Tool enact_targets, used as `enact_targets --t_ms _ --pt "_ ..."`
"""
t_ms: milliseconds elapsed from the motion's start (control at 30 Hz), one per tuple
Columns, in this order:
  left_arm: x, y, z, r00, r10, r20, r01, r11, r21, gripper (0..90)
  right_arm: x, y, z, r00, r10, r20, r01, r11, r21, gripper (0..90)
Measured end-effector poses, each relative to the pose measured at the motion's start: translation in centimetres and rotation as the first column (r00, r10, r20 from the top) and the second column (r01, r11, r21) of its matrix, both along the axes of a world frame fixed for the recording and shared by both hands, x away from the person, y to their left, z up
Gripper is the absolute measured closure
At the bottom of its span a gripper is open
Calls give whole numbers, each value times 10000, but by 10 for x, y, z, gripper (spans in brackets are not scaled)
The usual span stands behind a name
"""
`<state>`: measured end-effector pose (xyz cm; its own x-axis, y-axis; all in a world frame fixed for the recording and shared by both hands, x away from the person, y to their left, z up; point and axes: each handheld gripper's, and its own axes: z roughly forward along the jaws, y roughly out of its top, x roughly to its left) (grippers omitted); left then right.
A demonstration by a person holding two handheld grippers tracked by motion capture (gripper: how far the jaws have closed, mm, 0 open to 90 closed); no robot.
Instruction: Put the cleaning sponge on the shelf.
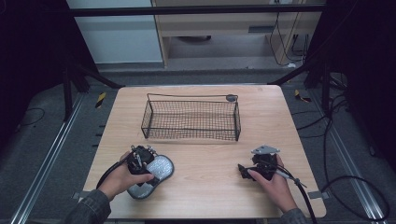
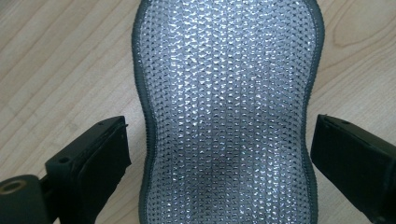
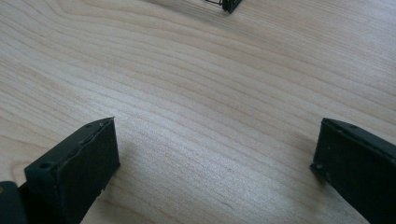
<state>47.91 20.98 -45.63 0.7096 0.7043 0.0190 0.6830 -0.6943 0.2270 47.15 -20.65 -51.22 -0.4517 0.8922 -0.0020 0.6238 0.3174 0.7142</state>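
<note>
Jaws of the left gripper stand wide apart, one on each side of the sponge, not touching it; a strip of bare wood shows between each jaw and the sponge's dark edge. Sponge: silver mesh face, dark grey rim, waisted shape, lying flat on the table at the near left. In the high view the left gripper sits right over the sponge, with the left hand behind it, covering the sponge's left part.

Right gripper: jaws wide open, holding nothing, bare wood between them. In the high view it is at the near right, low to the table, well apart from the sponge, held by the right hand; grey plate on top.

Basket: black wire, rectangular, at the table's middle, far of both grippers. Nothing lies between sponge and basket. A basket corner shows at the top edge of the right gripper view.

Cables trail from both grippers toward the near edge.
</note>
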Motion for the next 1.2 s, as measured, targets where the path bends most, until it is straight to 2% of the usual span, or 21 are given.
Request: enact_targets --t_ms 300,500,800,933,1200 --pt "0 -2 -8 9999 38 -98 -39 9999 -140 40 0 0 0 10000 13 -24 -13 10000 8 4" --pt "0 -5 -12 9999 -43 -139 42 10000 -32 33 0 0 0 10000 62 -26 -62 10000 -2 4" --pt "3 -5 -16 9999 -98 -142 97 9999 -43 27 0 1 0 10000 99 -5 -99 10000 -8 4" --pt "4 -2 -18 9996 -31 -295 29 10000 -86 28 -1 1 0 9999 123 -2 -123 9999 -27 4" --pt "6 -1 -20 9994 -57 -338 53 9999 -109 34 -1 1 0 9999 144 -19 -144 9999 -45 4"
